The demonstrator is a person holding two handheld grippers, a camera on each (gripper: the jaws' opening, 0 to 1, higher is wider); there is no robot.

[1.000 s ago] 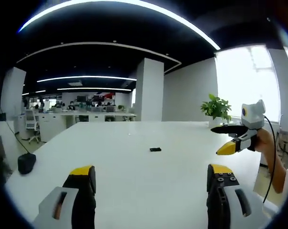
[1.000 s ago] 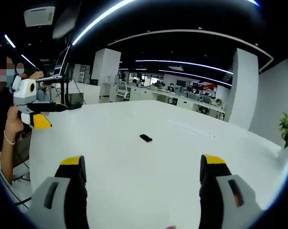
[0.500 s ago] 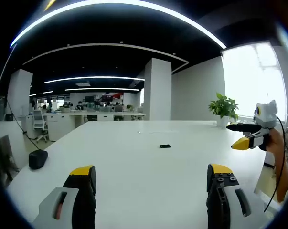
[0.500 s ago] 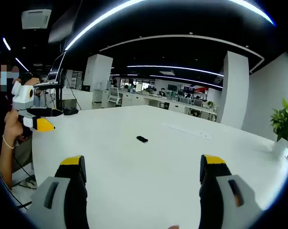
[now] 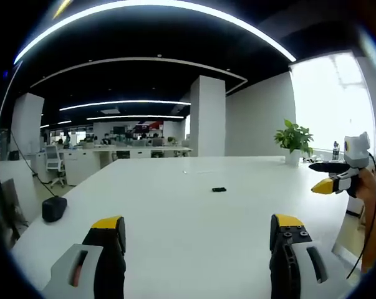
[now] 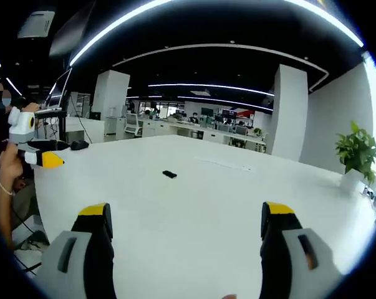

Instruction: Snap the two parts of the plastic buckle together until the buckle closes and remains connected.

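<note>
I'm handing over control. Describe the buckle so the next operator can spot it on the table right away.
Start from the big white table that takes up the foreground in both views. Out near its middle, well ahead of the open left tongs and right tongs, lies the buckle: a small, flat, black piece alone on bare white, far smaller than the dark rounded object at the table's edge.

In the left gripper view, the left gripper (image 5: 197,233) pokes up from the bottom of the frame. Its two yellow-tipped jaws stand far apart with nothing between them. At the right edge, a hand (image 5: 364,185) holds the right gripper (image 5: 325,185).

In the right gripper view, the right gripper (image 6: 191,225) also has its jaws wide apart and holding nothing. At the left edge, a hand (image 6: 7,167) holds up the left gripper (image 6: 50,161).
</note>
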